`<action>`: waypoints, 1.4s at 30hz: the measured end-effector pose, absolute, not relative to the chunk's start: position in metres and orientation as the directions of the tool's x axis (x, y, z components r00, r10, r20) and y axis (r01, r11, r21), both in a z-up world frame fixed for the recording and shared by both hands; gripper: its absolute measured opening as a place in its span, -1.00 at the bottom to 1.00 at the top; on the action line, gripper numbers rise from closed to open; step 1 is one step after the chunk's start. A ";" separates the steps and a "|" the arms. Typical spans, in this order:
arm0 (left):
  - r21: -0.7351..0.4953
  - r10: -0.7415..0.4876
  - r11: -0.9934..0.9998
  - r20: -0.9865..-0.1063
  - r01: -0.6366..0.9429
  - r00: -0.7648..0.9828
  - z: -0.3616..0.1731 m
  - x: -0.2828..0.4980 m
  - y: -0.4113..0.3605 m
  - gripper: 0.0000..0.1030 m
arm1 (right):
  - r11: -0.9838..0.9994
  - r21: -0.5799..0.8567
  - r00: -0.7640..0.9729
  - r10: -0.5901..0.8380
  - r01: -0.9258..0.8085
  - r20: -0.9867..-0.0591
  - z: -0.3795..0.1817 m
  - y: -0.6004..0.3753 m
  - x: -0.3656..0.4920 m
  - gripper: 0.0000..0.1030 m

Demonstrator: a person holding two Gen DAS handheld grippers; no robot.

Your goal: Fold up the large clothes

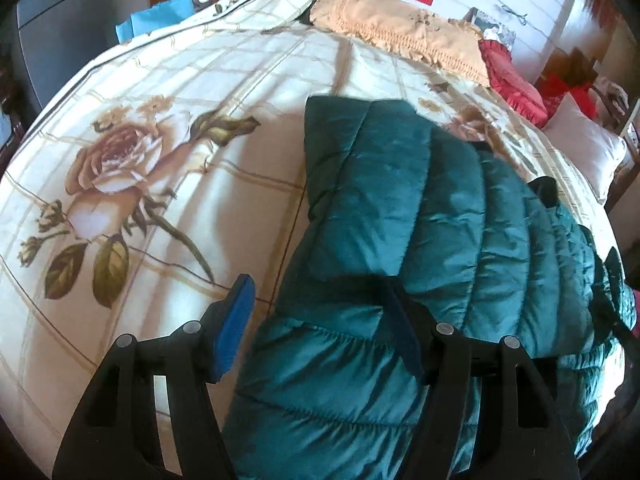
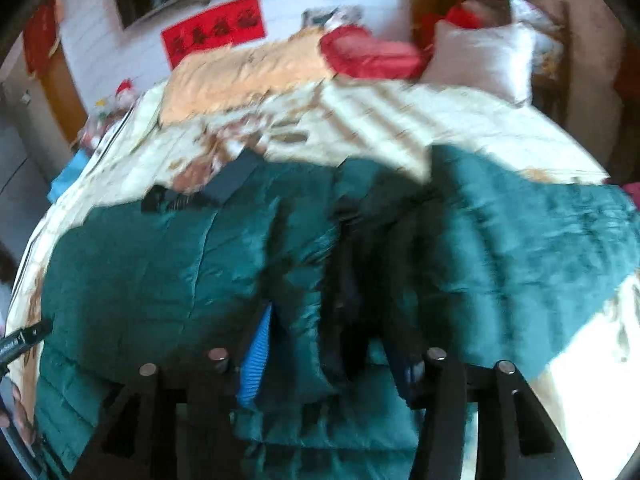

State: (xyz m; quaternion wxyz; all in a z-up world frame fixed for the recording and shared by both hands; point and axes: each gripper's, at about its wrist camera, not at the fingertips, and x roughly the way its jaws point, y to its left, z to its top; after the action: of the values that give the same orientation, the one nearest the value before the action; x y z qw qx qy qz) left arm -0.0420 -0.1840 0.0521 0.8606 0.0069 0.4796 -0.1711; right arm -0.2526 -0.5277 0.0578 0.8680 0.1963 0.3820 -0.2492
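On one floral bed (image 1: 168,92), one teal quilted jacket (image 1: 400,216) beneath two spread-jawed grippers: left gripper (image 1: 320,320), right gripper (image 2: 332,344).

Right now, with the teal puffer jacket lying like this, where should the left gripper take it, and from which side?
Probably the free end of the folded-over panel on the teal puffer jacket. It lies flat on the floral bedspread, with bare sheet on its left. Bring the left gripper, jaws open, in low from that side so one finger slides under the edge. The quilted body is too bulky to pinch.
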 end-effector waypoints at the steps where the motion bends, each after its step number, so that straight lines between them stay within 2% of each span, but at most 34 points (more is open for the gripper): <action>1: -0.153 -0.292 0.941 -0.821 0.303 0.490 0.056 -0.044 -0.184 0.28 | 0.796 0.160 0.590 -0.281 0.584 -0.757 0.063 -0.527 -0.257 -0.01; 5: -0.168 -0.323 0.932 -0.786 0.320 0.527 0.071 -0.051 -0.192 0.28 | 0.831 0.234 0.653 -0.190 0.504 -0.733 0.086 -0.508 -0.262 -0.01; 10: -0.133 -0.314 0.926 -0.790 0.353 0.527 0.070 -0.050 -0.216 0.28 | 0.899 0.206 0.657 -0.112 0.387 -0.746 0.086 -0.470 -0.230 -0.01; 19: -0.052 -0.265 0.929 -0.785 0.366 0.561 0.046 -0.048 -0.236 0.28 | 0.922 0.031 0.568 -0.211 0.386 -0.796 0.037 -0.462 -0.176 -0.01; 27: -0.009 -0.246 0.926 -0.770 0.377 0.588 0.042 -0.052 -0.240 0.29 | 0.909 0.045 0.557 -0.215 0.415 -0.802 0.034 -0.471 -0.177 -0.01; 35: -0.058 -0.285 0.922 -0.772 0.384 0.568 0.053 -0.069 -0.232 0.29 | 0.908 0.088 0.619 -0.206 0.410 -0.758 0.064 -0.459 -0.228 -0.01; 39: -0.066 -0.314 0.909 -0.758 0.412 0.571 0.062 -0.093 -0.234 0.29 | 0.908 0.013 0.534 -0.235 0.419 -0.812 0.038 -0.458 -0.226 -0.01; 42: -0.080 -0.346 0.892 -0.755 0.445 0.558 0.068 -0.115 -0.238 0.29 | 0.906 0.014 0.526 -0.233 0.423 -0.818 0.036 -0.457 -0.228 -0.01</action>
State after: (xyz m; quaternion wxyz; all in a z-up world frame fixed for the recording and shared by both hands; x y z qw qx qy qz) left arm -0.1149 -0.2382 0.0683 0.8805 0.0598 0.4132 -0.2244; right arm -0.2281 -0.4572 0.0358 0.8671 0.1062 0.4485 -0.1891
